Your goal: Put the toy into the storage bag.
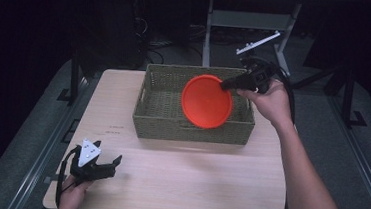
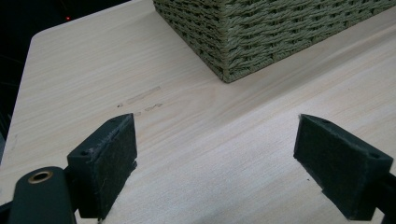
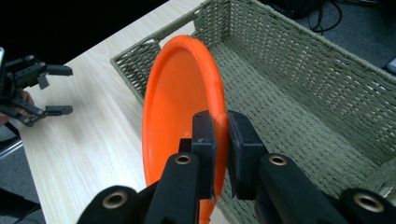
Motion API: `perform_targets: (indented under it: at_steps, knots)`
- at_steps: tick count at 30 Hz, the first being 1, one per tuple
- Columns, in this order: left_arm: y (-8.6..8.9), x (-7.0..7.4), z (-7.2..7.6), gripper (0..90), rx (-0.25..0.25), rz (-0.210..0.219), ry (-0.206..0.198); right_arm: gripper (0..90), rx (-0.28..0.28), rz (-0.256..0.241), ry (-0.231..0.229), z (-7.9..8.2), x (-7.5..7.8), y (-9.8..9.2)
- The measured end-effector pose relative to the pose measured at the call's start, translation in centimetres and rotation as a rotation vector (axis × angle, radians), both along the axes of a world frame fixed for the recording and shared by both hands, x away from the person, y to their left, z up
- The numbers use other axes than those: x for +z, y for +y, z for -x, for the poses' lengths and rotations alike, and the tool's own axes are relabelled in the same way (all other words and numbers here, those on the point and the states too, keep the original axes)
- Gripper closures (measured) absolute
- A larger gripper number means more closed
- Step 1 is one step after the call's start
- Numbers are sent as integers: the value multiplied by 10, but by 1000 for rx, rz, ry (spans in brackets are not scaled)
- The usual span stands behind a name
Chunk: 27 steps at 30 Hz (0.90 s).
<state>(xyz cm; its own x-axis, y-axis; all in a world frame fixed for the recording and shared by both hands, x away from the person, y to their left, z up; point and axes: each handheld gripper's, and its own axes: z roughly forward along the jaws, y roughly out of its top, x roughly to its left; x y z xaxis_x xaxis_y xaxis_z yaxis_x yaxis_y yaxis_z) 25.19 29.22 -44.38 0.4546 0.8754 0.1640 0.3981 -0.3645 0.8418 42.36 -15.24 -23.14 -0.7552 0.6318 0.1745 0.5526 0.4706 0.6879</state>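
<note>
Right gripper view showed my right gripper clamping the orange plate on edge above the wicker basket; next, lowering seemed due. My left gripper gaped empty.

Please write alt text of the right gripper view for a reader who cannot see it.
The right gripper clamps the rim of an orange plate, held on edge over a woven green basket on a light wooden table. At the far left, the left gripper rests open.
</note>
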Motion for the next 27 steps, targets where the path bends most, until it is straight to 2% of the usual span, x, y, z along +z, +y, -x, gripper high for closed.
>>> perform_targets:
  at_steps: [9, 18, 27]
  knots:
    - [0, 1, 1, 128, -2, 2, 3, 821, -18, 0, 5, -14, 0, 1]
    - [1, 1, 1, 128, 3, 11, -2, 821, -59, -1, 20, -28, -4, -1]
    - [1, 1, 2, 128, -4, 8, -2, 820, -90, -11, 39, -41, -15, -2]
